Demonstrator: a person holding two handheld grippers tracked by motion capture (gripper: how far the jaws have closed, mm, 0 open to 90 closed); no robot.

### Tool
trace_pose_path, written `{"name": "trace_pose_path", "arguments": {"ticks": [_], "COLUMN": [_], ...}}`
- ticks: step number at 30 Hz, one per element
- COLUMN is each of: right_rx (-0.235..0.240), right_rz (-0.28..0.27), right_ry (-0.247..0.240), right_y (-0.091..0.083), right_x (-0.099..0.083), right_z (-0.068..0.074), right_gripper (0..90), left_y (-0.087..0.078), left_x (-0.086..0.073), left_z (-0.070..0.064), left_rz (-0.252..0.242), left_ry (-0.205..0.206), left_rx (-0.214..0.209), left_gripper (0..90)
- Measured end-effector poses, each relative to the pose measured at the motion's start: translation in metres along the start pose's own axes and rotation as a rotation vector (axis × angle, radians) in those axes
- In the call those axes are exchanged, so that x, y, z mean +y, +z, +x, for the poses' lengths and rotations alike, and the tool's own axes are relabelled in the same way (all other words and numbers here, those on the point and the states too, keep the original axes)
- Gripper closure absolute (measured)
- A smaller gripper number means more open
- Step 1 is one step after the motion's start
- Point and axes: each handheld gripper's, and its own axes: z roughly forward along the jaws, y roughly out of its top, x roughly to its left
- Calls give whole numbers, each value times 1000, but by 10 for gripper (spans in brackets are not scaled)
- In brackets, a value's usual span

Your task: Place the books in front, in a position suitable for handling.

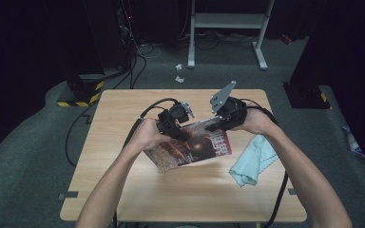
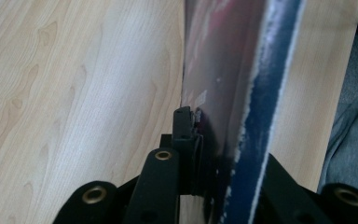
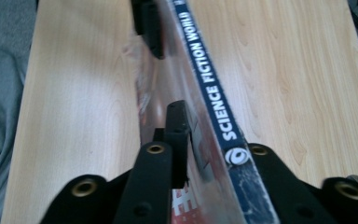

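Note:
A magazine (image 1: 190, 148) with a dark reddish cover lies near the table's middle, its far spine edge lifted. My left gripper (image 1: 175, 126) is shut on that edge at the left, and my right gripper (image 1: 217, 119) is shut on it at the right. In the left gripper view the magazine (image 2: 223, 70) runs edge-on between the jaws of the left gripper (image 2: 214, 135). In the right gripper view the blue spine (image 3: 209, 81) reads "SCIENCE FICTION WORLD" and passes through the right gripper (image 3: 203, 135). The left gripper's jaw grips the same edge farther along.
A light blue cloth (image 1: 254, 161) lies crumpled on the wooden table (image 1: 123, 180) to the right of the magazine, under the right forearm. Cables trail from both grippers over the table. Grey carpet, a metal stand (image 1: 228, 21) and floor cables lie beyond.

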Motion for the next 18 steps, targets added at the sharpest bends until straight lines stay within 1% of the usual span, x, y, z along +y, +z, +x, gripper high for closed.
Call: {"name": "trace_pose_path", "arguments": {"ticks": [2,5,7,8,10,11,13,14,17,18], "right_rx": [7,-1,-3,-5,-8,-11,-19,-17,-28,-33], "right_rz": [0,-3,0,3,11,16,26,21,-3,-14], "right_ry": [-9,-16,-8,-9,6,13,32,45,82,95], "right_y": [-1,-2,-2,-2,-1,0,1,1,-3,-4], "right_x": [0,1,0,0,-2,-3,-6,-7,-12,-13], "right_z": [3,5,7,7,8,8,8,8,6,6], "right_gripper": [836,839,840,840,842,842,841,841,842,842], "left_y": [-1,-2,-4,-5,-9,-11,-15,-16,-21,-22], "left_x": [-1,-1,-2,-2,-3,-4,-6,-7,-9,-10], "left_z": [1,2,3,4,6,7,10,11,15,16], "left_rz": [-12,-16,-39,-44,-58,-65,-75,-86,-98,-113], "left_ry": [-2,-11,-32,-44,-71,-89,-112,-132,-178,-206], "left_rx": [4,-1,-5,-3,2,8,31,41,67,75], "left_gripper": [787,765,732,708,662,623,563,545,492,473]}}
